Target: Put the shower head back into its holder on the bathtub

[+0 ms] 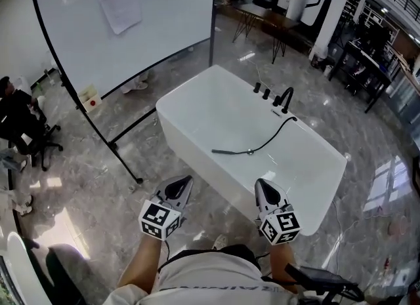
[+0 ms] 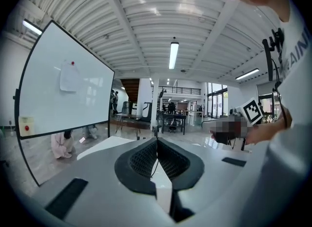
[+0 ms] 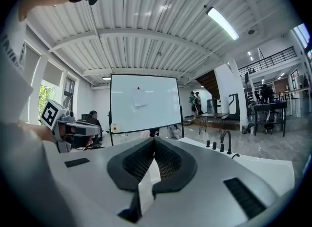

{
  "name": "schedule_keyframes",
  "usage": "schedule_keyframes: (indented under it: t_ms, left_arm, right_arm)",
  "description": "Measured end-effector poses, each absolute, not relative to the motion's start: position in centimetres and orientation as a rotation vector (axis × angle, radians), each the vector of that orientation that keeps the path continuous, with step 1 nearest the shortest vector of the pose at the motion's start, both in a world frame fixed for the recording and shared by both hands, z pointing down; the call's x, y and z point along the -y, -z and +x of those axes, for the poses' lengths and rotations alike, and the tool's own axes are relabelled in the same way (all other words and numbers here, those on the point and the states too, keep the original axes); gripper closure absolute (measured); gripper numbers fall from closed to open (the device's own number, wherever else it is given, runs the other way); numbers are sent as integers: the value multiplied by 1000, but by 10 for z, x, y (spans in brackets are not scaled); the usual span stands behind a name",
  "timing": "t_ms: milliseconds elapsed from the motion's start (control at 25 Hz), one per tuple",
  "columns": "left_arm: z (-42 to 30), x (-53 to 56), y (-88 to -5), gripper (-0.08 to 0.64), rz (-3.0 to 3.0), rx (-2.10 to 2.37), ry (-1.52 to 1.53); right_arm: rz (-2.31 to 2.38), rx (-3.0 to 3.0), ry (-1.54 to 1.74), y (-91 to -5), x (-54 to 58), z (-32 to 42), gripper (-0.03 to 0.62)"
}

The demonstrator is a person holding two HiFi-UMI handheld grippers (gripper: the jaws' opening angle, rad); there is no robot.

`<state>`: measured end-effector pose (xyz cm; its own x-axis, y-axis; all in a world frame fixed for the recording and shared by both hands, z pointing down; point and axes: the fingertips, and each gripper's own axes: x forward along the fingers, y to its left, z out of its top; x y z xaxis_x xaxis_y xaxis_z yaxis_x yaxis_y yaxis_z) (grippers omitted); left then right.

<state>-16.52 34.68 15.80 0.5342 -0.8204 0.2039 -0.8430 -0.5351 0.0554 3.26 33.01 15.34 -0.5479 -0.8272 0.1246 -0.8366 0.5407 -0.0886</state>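
Both grippers are empty and on the near side of the tub.

- Left gripper (image 1: 184,184): fingers together, pads meeting at the tips, nothing between them. It hangs over the grey marble floor (image 1: 92,179), just short of the near wall of the bathtub (image 1: 197,107).
- Right gripper (image 1: 262,189): fingers together too, nothing held. It sits at the tub's near edge, to the right of the left one. The two are apart, roughly side by side, both pointing toward the far side.
- Shower head (image 1: 224,152): black, handheld, lying flat inside the white tub, near-centre, clear of both grippers.
- Its black hose (image 1: 272,136) curves from the head to the far right and ends at the rim beside the faucet.
- Faucet (image 1: 285,98): black, arched, on the tub's far-right rim. Black knobs (image 1: 262,90) stand in a row just left of it.
- The holder is too small to pick out among that hardware.
- Whiteboard (image 1: 131,35): on a black frame, far left of the tub, with a paper sheet (image 1: 120,8) pinned near its top.
- A seated person (image 1: 16,117) is on an office chair at the far left edge, well apart from the tub.
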Motion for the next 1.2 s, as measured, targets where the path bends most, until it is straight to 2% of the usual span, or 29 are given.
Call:
schedule_keyframes:
  t_ms: [600, 1200]
  left_arm:
    - [-42, -234, -165, 541, 2697, 1286, -306]
    - [2, -53, -194, 541, 2787, 985, -276]
  right_arm:
    - [1626, 2630, -335, -184, -243, 159, 580]
    - [1883, 2402, -328, -198, -108, 201, 580]
